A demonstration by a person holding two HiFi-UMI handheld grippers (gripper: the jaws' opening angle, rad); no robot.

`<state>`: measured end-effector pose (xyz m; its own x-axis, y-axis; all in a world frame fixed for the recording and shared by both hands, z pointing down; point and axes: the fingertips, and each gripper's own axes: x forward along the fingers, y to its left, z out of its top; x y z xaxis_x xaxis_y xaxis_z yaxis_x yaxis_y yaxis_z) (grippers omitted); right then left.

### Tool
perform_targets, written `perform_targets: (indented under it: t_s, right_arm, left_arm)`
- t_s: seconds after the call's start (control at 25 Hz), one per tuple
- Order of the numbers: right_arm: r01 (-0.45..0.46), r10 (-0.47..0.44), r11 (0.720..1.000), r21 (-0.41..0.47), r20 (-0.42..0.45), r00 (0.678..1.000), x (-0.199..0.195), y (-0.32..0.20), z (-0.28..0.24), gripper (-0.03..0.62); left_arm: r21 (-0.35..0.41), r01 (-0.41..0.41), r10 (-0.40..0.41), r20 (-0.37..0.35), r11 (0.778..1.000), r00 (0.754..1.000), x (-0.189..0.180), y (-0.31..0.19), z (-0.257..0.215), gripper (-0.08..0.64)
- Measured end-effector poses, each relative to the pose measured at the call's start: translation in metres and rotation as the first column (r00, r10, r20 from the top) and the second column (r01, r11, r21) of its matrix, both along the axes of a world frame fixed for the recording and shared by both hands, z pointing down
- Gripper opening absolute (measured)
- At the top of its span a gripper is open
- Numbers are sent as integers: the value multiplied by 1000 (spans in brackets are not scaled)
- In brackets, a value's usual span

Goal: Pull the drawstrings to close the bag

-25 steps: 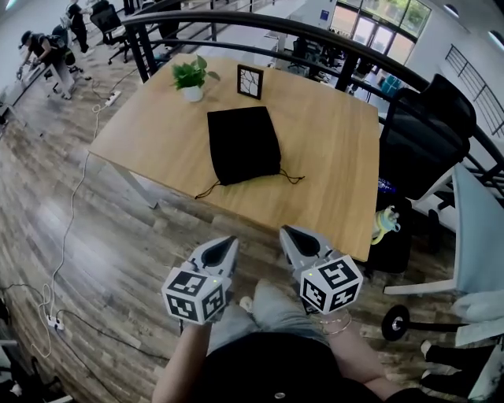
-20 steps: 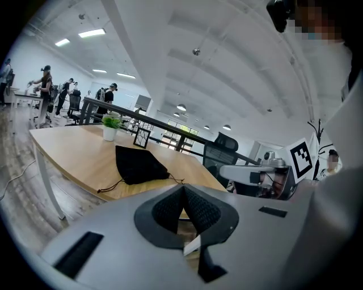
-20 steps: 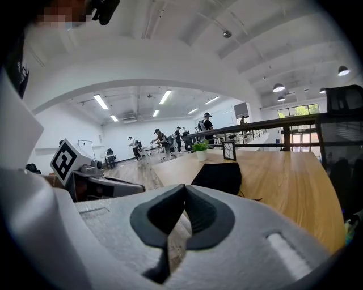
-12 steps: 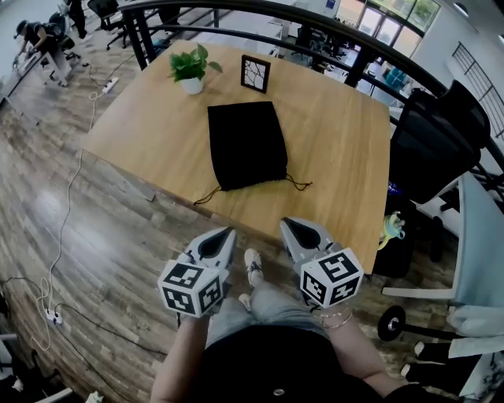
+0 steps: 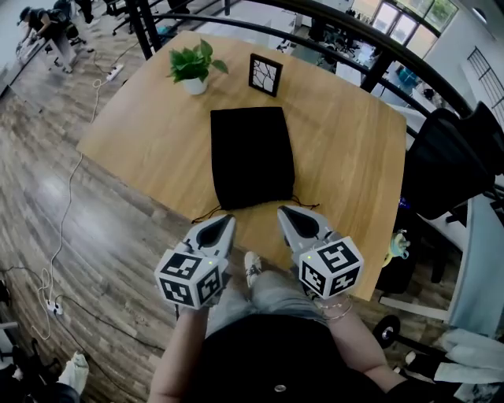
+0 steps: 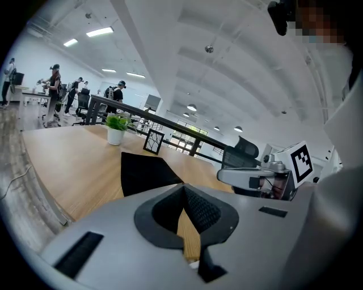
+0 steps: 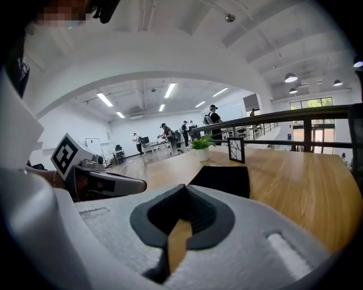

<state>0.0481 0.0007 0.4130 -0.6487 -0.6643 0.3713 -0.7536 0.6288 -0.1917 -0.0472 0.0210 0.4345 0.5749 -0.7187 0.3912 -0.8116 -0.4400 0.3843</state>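
Table in front of me, itemised:
- One wooden table (image 5: pixel 346 157), light top.
- One black bag (image 5: pixel 250 156), flat near the middle, mouth toward my edge.
- Its drawstrings (image 5: pixel 207 212), loose on the wood, one off each mouth corner.
- One potted plant (image 5: pixel 193 67), white pot, far left.
- One picture frame (image 5: pixel 266 74), upright, beside the plant, beyond the bag.

Your room is bright and evenly lit — ceiling strip lights (image 7: pixel 105 99) and daylight through the windows (image 5: pixel 394 22) leave only soft shadows. The floor (image 5: pixel 55 197) shows pale glare. Edges bend strongly, gripper-view corners go black, and whatever sits nearest your lenses blurs.
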Motion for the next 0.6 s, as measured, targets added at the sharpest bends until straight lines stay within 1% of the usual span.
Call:
perform_targets:
  t_s: [0.28,0.48,0.6]
  right_arm:
    - [29,-29,1000,-3,13,1000,4,-44,5,-2]
    - [41,-40,999,-24,22,999,10,-55,9,0]
    - [45,-44,998,-36,24,999,12,-58,13,-2]
  left_arm:
    - [-10,24,-24,11,1000,1000,4,-41,4,15]
    - [-41,54,-55,-10,998,998,4,-54,9,15]
    - [-50,69,-70,-10,996,998,3,-59,12,15]
